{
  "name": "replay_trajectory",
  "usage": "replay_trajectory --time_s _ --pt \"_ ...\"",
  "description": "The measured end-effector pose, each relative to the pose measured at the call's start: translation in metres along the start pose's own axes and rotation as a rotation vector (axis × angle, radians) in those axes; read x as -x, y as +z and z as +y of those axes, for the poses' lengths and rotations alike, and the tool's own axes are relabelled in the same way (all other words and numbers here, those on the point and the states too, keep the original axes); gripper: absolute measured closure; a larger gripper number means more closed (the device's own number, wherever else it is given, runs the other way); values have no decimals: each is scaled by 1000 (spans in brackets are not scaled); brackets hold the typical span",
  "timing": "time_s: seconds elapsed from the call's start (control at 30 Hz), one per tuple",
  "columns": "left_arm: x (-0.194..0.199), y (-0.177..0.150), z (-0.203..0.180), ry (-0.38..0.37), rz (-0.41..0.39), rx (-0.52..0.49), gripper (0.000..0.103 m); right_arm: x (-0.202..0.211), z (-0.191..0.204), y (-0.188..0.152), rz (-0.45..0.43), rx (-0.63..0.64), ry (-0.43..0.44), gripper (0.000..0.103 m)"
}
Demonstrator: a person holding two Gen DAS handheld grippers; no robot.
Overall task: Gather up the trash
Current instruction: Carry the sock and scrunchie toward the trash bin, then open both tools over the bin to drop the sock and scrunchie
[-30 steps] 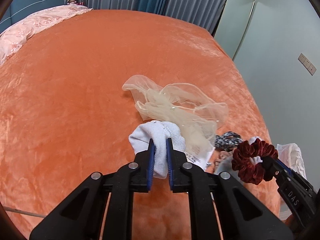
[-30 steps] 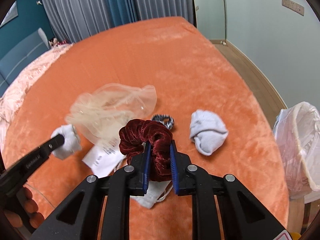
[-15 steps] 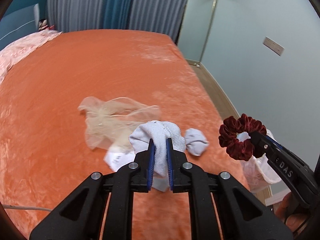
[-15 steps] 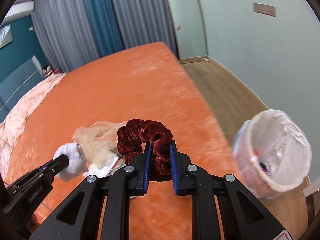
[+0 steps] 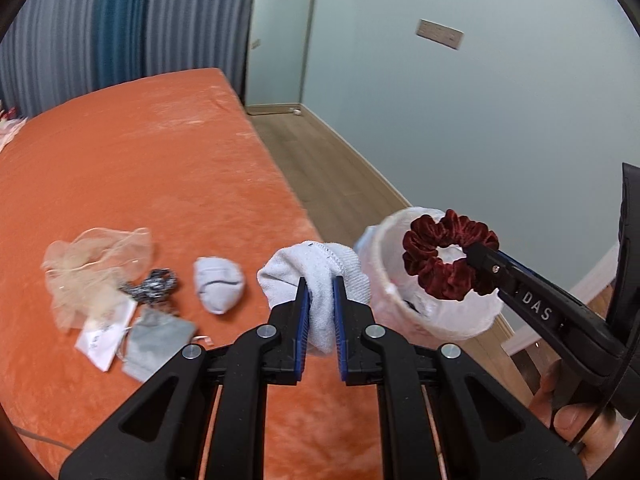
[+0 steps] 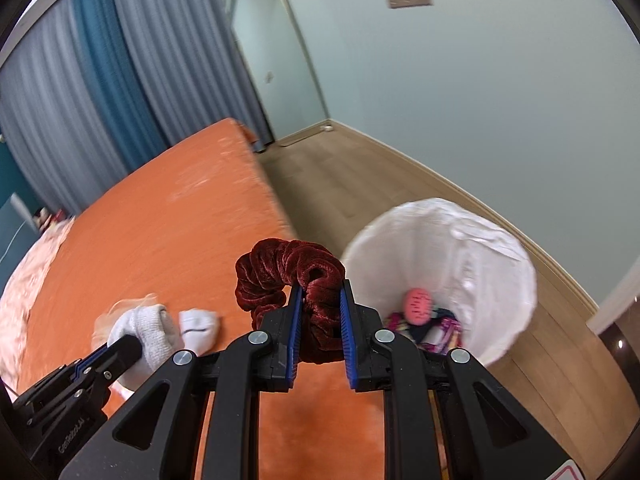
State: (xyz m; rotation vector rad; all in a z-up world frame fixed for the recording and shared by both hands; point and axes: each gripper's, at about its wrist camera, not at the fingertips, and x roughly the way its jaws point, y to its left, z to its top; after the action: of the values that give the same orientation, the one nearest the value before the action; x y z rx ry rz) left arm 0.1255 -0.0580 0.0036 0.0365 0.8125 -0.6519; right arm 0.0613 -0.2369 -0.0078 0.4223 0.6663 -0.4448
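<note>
Both tools matte black with blue ribbed pads, silver screws; right tool (image 5: 486, 264) marked "DAS", bare fingers (image 5: 576, 426) at grip.

Bin (image 6: 480, 240) right of bed (image 6: 160, 240)

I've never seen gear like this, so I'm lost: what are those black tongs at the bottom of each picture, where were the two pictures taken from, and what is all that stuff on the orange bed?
There is no robot here. A person holds a black two-finger gripper in each hand, and each gripper carries a wide-angle camera looking along its fingers. One picture comes from the left gripper, which is shut on a white sock. The other comes from the right gripper, which is shut on a dark red scrunchie near a white-lined trash bin that already has things in it. On the orange bed lie another balled sock, sheer beige fabric, a patterned hair tie, a paper tag and a grey piece.
</note>
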Motion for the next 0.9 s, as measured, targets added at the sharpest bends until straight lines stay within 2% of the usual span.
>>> replay_trajectory --time_s 0.4,0.73,0.77,0.8,0.87,0.9 --pt "-58 11 -78 -162 65 -104 91 -4 -78 6 -7 -166 -96 86" --pt "-114 13 -115 -243 133 -176 87 -26 -111 -6 48 -235 -128 86" --pt "-120 13 -117 -253 142 -178 79 -28 -111 -6 52 -234 -129 85" --pt "-123 12 -118 -254 148 -176 67 -30 -109 -8 57 -232 -131 81" --pt "-126 14 -114 -227 131 -165 54 -34 -110 -9 61 -232 -143 80" --pt "-126 15 -111 -214 123 -156 53 -34 -110 -10 61 -234 -143 80"
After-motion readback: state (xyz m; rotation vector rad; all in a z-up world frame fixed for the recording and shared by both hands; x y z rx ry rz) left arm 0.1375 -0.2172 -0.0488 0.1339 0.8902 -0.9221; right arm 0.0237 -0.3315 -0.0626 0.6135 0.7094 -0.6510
